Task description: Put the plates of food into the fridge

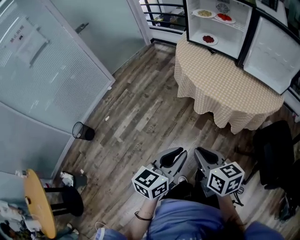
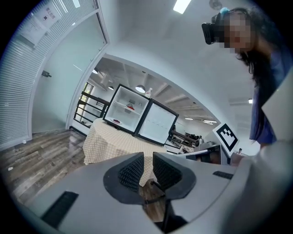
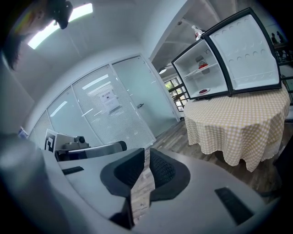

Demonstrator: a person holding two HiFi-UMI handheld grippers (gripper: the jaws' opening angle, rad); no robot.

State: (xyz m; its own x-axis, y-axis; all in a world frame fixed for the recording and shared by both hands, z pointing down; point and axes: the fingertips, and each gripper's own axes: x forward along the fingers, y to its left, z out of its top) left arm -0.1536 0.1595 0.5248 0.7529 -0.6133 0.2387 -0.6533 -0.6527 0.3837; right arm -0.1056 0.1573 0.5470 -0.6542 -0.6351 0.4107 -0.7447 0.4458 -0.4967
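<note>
A small white fridge (image 1: pixel 220 29) stands with its door (image 1: pixel 272 54) swung open on the round checked table (image 1: pixel 225 79), far ahead of me. Inside it, a plate of yellow food (image 1: pixel 204 13) and a plate of red food (image 1: pixel 225 18) rest on the upper shelf. Another plate of red food (image 1: pixel 209 39) lies on the bottom. My left gripper (image 1: pixel 180 152) and right gripper (image 1: pixel 198 151) hang close to my body over the floor, both shut and holding nothing. The left gripper (image 2: pixel 148 160) and right gripper (image 3: pixel 147 160) views show the fridge (image 2: pixel 132 109) (image 3: pixel 206 73) in the distance.
A frosted glass partition with a door (image 1: pixel 56 70) runs along the left. A black bin (image 1: pixel 83 131) sits at its foot. A round wooden side table (image 1: pixel 37 206) is at lower left, a black chair (image 1: pixel 276 150) at the right. Wooden floor lies between me and the table.
</note>
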